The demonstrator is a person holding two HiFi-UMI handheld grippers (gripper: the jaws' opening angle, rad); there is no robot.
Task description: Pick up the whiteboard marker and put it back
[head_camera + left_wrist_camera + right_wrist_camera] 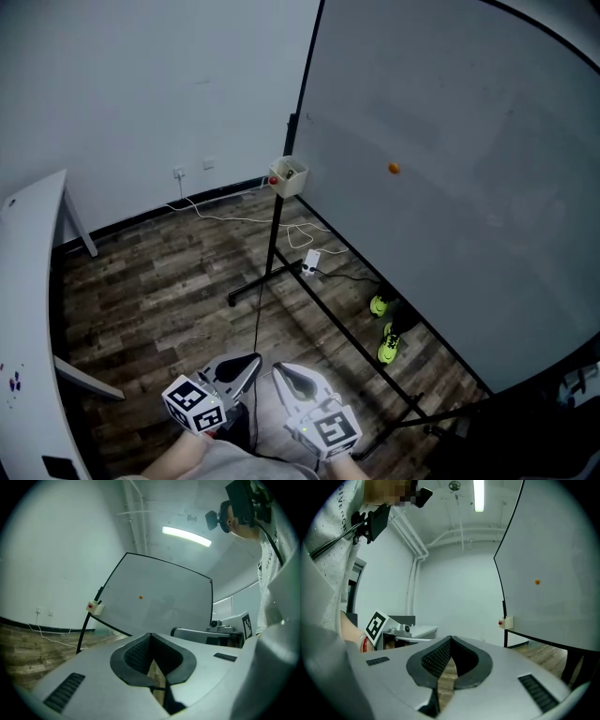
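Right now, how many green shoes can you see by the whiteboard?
2. Both show on the floor below the whiteboard's lower edge: one green shoe farther off, the other nearer the camera. The board may hide more.

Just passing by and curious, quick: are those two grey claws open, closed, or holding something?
Left grey handheld gripper: closed, jaws tip to tip, nothing held.
Right grey handheld gripper: closed, jaws tip to tip, nothing held.
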